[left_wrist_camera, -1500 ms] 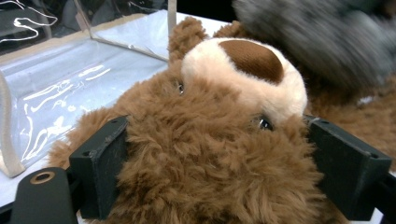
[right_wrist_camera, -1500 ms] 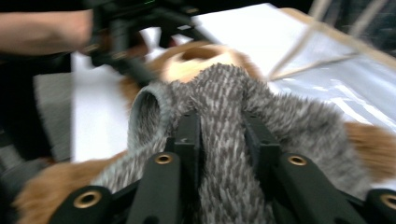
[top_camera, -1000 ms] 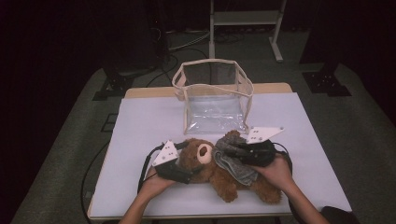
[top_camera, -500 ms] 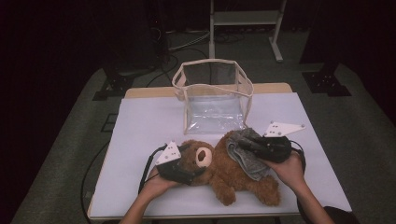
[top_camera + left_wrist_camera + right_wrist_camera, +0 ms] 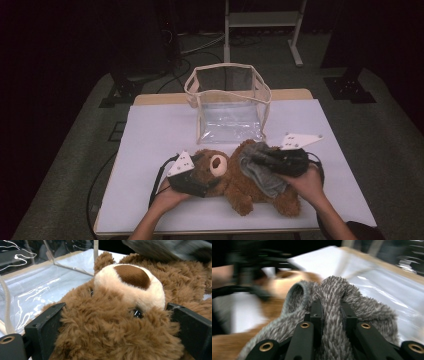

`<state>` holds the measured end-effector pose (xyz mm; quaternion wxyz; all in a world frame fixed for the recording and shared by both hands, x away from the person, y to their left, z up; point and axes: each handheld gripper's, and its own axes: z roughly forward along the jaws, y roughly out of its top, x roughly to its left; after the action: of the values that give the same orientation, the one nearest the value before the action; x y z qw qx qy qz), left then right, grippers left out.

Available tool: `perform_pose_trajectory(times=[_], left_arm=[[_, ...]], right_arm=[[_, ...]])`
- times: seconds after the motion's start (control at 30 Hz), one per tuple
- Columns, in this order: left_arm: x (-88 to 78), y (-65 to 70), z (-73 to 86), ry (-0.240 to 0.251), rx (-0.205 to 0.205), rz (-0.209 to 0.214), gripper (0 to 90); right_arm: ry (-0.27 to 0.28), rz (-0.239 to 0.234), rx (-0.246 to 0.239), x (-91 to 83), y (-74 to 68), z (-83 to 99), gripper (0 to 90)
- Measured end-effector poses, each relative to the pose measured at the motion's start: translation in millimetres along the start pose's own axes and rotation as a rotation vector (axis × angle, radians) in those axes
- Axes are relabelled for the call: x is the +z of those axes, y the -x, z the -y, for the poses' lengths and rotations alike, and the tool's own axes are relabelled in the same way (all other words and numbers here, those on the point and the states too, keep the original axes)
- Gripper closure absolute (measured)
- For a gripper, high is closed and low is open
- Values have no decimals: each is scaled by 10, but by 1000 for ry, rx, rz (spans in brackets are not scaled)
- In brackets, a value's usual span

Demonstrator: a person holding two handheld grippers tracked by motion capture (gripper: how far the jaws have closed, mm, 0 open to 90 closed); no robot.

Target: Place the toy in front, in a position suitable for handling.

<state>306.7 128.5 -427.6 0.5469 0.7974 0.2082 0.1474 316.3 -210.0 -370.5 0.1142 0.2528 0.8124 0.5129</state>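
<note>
1. Teddy bear (image 5: 235, 182): brown plush, lying on its back on the near half of the white table (image 5: 150, 135), head toward the person's left, cream muzzle with a brown nose turned upward. Its legs point toward the person's right, near the front edge.
2. Grey knitted garment (image 5: 261, 170): a flecked grey fabric piece bunched over the bear's torso. In the right gripper view (image 5: 329, 315) it rises as a thick fold with a loop-like opening to the left of the fold.
3. Right gripper (image 5: 264, 159): lies over the bear's body, held by the person's right hand (image 5: 305, 182). Its jaws stand nearly together and pinch the fold of grey fabric between the pads; the grip is firm and the fabric bulges on both sides.
4. Left gripper (image 5: 207, 175): held by the person's left hand (image 5: 167, 197) at the bear's head. In the left gripper view (image 5: 112, 322) the two black jaws stand wide, one on each side of the head, pressed into the fur at both cheeks; the head is clamped between them.
5. Clear bag (image 5: 227, 107): a transparent plastic tote with cream trim and handles, standing upright and open-topped just behind the bear, toward the far side of the table.
6. Surroundings: dark floor with cables and a metal stand (image 5: 262, 20) beyond the table.
</note>
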Motion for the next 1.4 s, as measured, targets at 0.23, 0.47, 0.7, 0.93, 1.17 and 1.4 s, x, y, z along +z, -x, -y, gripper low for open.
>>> perform_pose_trajectory(times=[0.23, 0.47, 0.7, 0.93, 1.17, 1.4], left_arm=[[-112, 26, -150, 146, 19, -107, 113], [50, 44, -51, 1, 27, -19, 111], [42, 70, -47, -17, 61, -17, 131], [28, 72, -38, -19, 78, -11, 130], [16, 85, -42, -24, 100, -4, 130], [18, 76, -37, -23, 92, 6, 129]], right_arm=[[-23, 87, 120, -111, 371, 253, 756], [3, 26, 94, -84, 317, 217, 754], [-61, 232, 172, -232, 701, 467, 756], [64, 19, 173, -217, 497, 316, 752], [-67, 183, 148, -119, 627, 445, 759], [31, 104, 215, -232, 649, 421, 762]])
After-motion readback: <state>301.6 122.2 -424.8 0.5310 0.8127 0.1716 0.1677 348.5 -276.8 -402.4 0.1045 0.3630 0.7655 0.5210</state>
